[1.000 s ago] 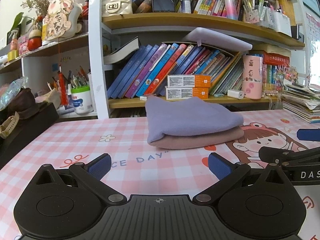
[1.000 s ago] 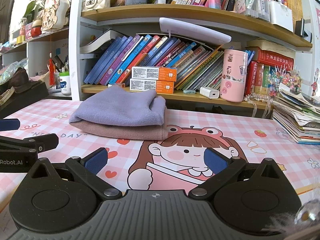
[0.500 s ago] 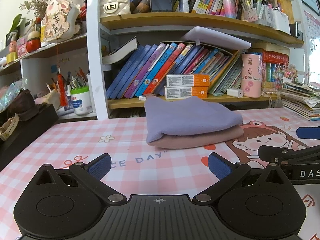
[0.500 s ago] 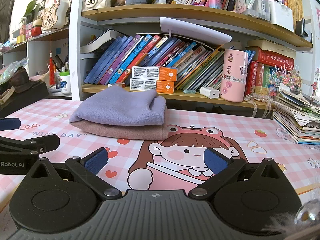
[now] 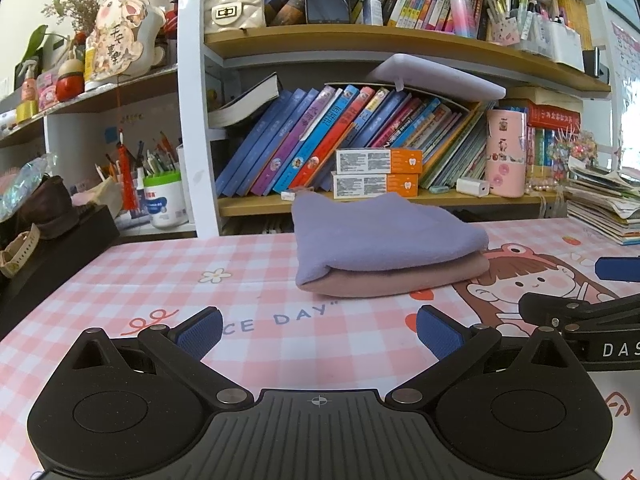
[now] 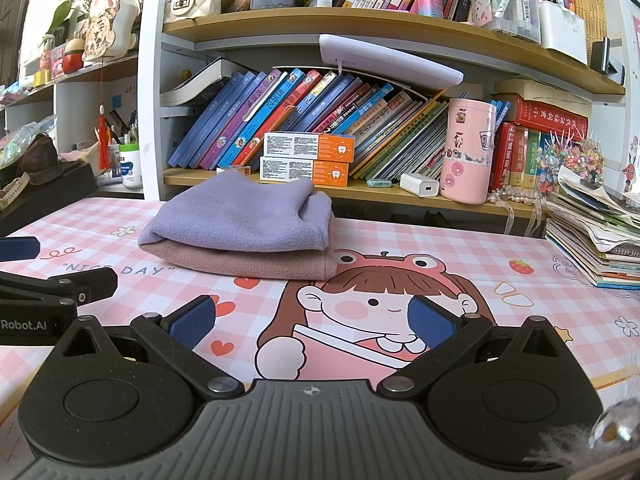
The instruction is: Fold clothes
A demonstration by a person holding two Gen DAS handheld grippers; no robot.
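Both folds seemingly done, purple garment (image 5: 384, 236) stacked on pink garment (image 6: 248, 262) mid-worktop (image 5: 248, 264), left tongs (image 5: 318, 330) and right tongs (image 6: 312, 322) wide, empty, near; next likely squaring or parking.

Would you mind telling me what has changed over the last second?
Almost nothing: the left gripper and right gripper stay open and empty, with only a slight camera drift. The purple cloth remains folded on the pink cloth, untouched on the table.
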